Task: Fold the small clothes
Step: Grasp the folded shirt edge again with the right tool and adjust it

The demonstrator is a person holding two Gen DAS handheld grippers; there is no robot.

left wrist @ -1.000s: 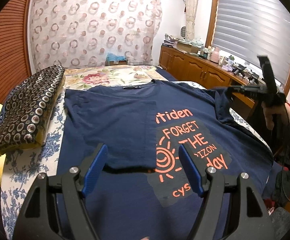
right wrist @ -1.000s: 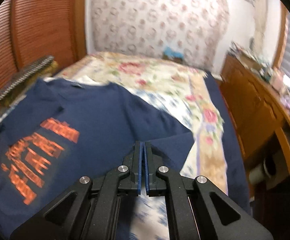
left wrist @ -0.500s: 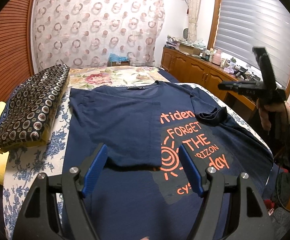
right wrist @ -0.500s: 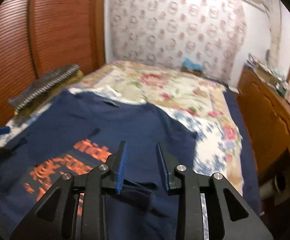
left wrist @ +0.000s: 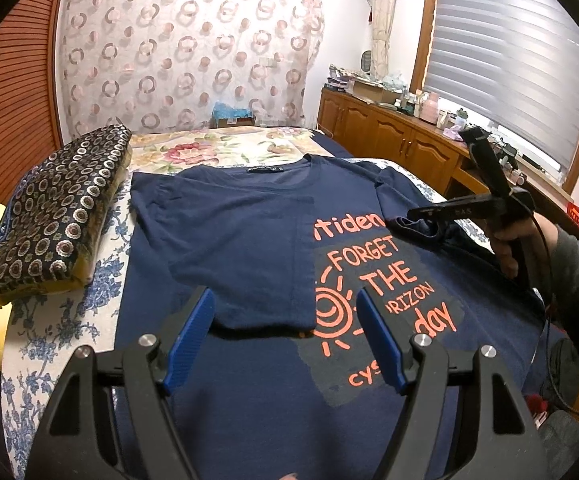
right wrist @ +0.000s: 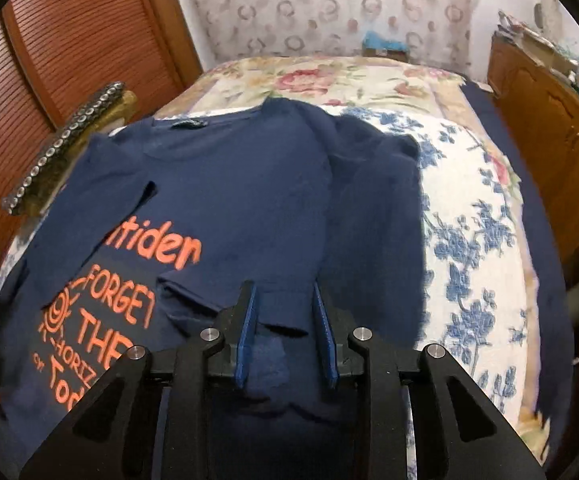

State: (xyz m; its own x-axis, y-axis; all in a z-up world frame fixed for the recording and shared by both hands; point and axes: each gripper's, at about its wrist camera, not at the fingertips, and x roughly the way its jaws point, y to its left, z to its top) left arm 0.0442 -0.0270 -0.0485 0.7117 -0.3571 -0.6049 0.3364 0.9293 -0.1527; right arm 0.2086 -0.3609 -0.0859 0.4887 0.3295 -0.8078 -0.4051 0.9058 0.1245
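A navy T-shirt (left wrist: 249, 240) with orange print lies flat on the bed, also in the right wrist view (right wrist: 241, 208). Its left side is folded over the chest. Its right sleeve (left wrist: 417, 228) lies folded in over the print, also in the right wrist view (right wrist: 225, 300). My left gripper (left wrist: 285, 328) is open and empty, above the shirt's lower part. My right gripper (right wrist: 285, 320) is open just over the folded-in sleeve, with cloth between and below its jaws; it also shows in the left wrist view (left wrist: 429, 214).
A patterned dark cushion (left wrist: 57, 208) on a yellow pillow sits at the bed's left side. The floral bedspread (right wrist: 469, 220) shows to the right of the shirt. A wooden cabinet (left wrist: 389, 136) runs along the right wall. A wooden shutter door (right wrist: 69, 40) stands on the left.
My right gripper carried the right sleeve in over the print, opened and let it go. My left gripper stayed open and nearly still.
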